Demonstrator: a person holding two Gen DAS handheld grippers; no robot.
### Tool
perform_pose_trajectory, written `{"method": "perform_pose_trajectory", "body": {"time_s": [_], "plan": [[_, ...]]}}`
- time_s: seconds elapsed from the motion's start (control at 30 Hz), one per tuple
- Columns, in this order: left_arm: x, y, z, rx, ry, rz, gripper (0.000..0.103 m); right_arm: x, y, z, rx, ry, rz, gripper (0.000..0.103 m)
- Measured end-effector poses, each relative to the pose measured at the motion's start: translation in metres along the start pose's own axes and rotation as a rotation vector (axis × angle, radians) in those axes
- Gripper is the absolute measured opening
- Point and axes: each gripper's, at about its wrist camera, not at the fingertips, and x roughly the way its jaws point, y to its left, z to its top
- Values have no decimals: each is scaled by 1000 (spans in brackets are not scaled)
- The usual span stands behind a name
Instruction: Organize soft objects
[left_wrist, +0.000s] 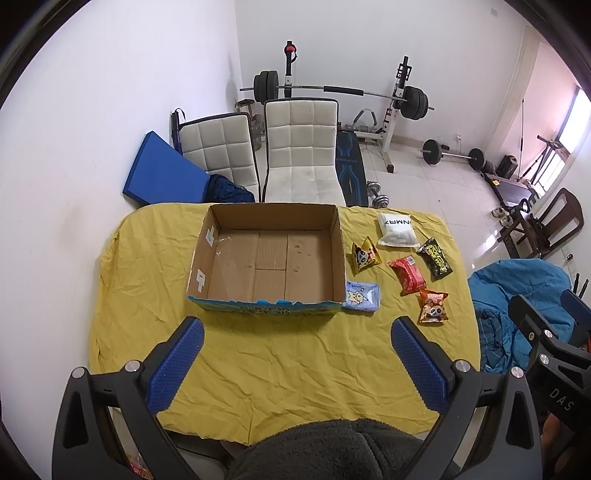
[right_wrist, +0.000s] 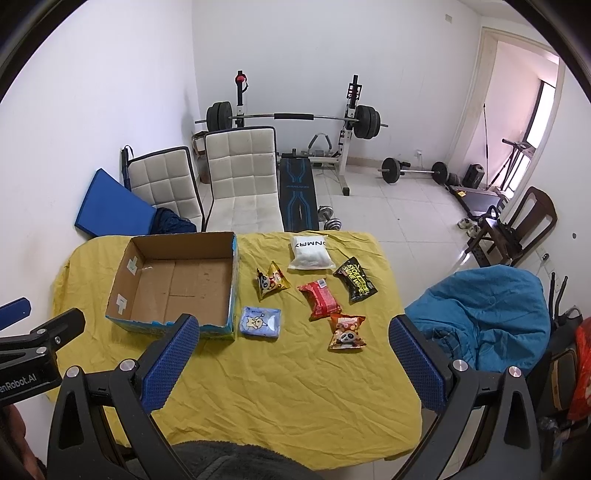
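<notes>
Yellow cloth (right_wrist: 280, 376) covers a table where an open cardboard box (right_wrist: 177, 284) sits with nothing inside. Six soft packets lie to its right: a blue tissue pack (right_wrist: 260, 322) just beside the box, a triangular panda snack (right_wrist: 272, 283), a white pouch (right_wrist: 311, 252), a red packet (right_wrist: 320, 299), a black wipes packet (right_wrist: 355, 280) and an orange panda bag (right_wrist: 346, 331). The left gripper (left_wrist: 297, 365) and the right gripper (right_wrist: 293, 363) hover above the near cloth, jaws spread wide, holding nothing.
</notes>
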Motion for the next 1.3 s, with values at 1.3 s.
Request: {"method": "perform_pose_trajectory", "body": {"time_s": [1.3], "plan": [[8, -13, 3, 32, 7, -7, 103, 18, -1, 3, 39, 45, 24, 103]]}}
